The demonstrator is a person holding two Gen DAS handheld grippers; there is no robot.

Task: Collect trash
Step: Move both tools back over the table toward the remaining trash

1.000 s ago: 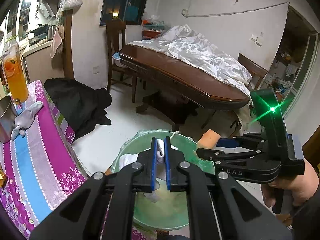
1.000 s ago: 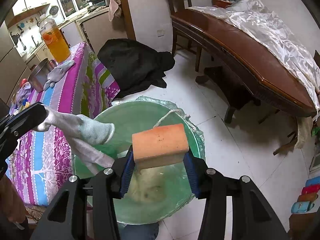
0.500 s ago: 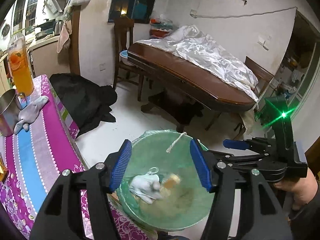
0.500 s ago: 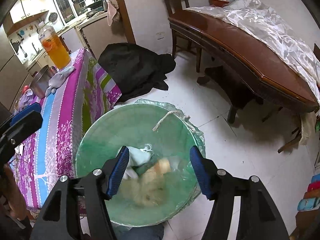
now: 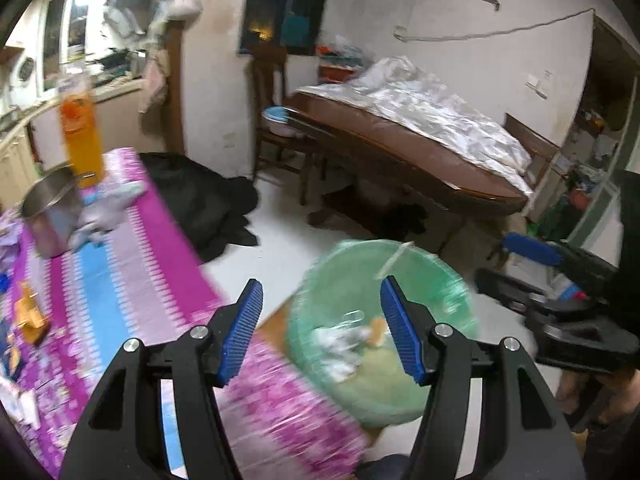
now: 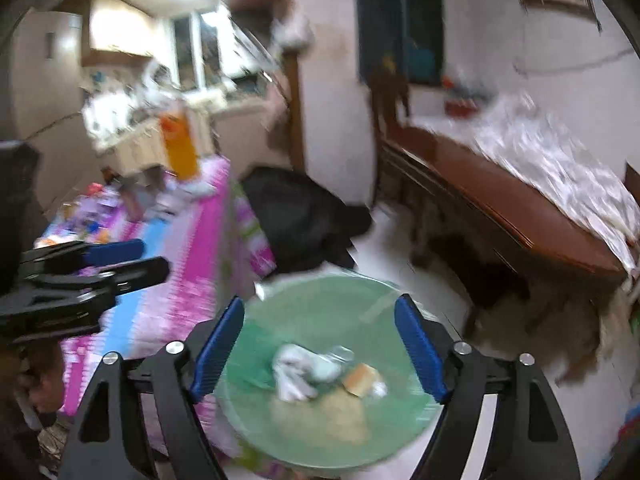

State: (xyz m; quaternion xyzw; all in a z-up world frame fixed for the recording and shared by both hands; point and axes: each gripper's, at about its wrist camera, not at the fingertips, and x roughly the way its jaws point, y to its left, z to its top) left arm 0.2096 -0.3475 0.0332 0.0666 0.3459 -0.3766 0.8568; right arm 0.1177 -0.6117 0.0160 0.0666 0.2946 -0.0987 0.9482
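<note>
While right gripper (image 6: 320,346) opens empty, sponge (image 6: 360,374) lies below in bin (image 6: 320,300).

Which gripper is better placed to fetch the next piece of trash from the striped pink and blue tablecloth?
Left, probably. The left gripper stands open and empty at the edge of the tablecloth, facing the small orange item. The right gripper, its jaws opening, faces the green-lined trash bin.
</note>
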